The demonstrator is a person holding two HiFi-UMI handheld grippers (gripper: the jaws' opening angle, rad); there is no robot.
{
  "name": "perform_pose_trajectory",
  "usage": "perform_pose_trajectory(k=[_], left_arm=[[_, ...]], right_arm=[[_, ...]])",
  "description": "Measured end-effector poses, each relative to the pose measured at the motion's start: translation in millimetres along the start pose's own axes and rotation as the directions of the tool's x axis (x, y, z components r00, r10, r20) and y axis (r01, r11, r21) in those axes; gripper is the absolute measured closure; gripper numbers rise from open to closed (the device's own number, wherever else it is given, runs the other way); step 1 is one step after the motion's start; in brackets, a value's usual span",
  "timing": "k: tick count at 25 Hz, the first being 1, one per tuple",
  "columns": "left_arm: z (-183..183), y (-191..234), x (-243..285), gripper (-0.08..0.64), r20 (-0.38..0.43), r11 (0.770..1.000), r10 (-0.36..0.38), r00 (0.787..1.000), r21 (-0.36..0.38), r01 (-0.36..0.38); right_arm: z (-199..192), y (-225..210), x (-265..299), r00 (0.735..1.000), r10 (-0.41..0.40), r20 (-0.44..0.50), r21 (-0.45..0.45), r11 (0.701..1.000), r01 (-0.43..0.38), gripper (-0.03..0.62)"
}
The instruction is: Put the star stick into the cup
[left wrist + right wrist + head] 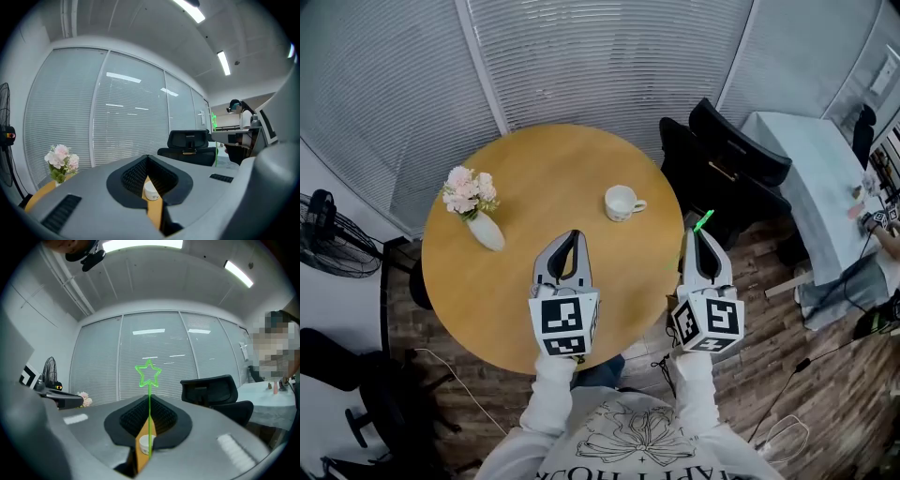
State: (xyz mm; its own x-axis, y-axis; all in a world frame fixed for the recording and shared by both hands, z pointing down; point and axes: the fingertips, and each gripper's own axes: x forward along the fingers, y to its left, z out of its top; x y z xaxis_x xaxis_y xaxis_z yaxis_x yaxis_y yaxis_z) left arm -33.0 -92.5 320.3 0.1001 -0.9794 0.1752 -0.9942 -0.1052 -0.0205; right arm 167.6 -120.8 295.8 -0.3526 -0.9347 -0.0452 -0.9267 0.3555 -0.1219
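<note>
A white cup (622, 202) with a handle stands on the round wooden table (525, 178), right of centre; it shows small between the jaws in both gripper views, cup (151, 191) and cup (146, 444). My right gripper (700, 234) is shut on a thin green star stick (149, 394), whose star end (704, 221) pokes out past the jaw tips, over the table's right edge. My left gripper (572, 239) hovers above the table, jaws shut and holding nothing.
A white vase of pink flowers (474, 204) stands on the table's left side. Black office chairs (727, 155) sit just beyond the table's right edge, with a white-clothed table (811, 178) behind them. A fan (328, 234) stands at far left.
</note>
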Motion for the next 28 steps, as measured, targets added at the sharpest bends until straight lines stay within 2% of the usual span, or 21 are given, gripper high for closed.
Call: perform_pose_trajectory(k=[6,14,23,28], left_arm=[[-2.4,18.9,46.0,0.555,-0.014,1.000,0.001,1.000,-0.007,-0.001],[-27.2,31.4,96.8,0.555,-0.070,1.000,-0.019,0.997,-0.013,0.018],[-53.3,35.4,136.0,0.555,-0.116,0.999,-0.040,0.992,-0.026,0.038],[-68.1,40.1,148.9,0.555,-0.145,0.999,-0.029,0.989,-0.040,0.024]], right_arm=[[-13.6,-2.7,49.7,1.000,0.006,-0.024,0.007,1.000,-0.005,0.575],[-40.3,-6.1,96.9,0.997,0.018,-0.076,0.005,1.000,-0.018,0.575],[-64.7,-4.4,136.9,0.993,0.043,-0.112,0.006,0.999,-0.042,0.575],[-73.4,-4.3,153.9,0.991,0.062,-0.116,0.017,0.998,-0.060,0.575]])
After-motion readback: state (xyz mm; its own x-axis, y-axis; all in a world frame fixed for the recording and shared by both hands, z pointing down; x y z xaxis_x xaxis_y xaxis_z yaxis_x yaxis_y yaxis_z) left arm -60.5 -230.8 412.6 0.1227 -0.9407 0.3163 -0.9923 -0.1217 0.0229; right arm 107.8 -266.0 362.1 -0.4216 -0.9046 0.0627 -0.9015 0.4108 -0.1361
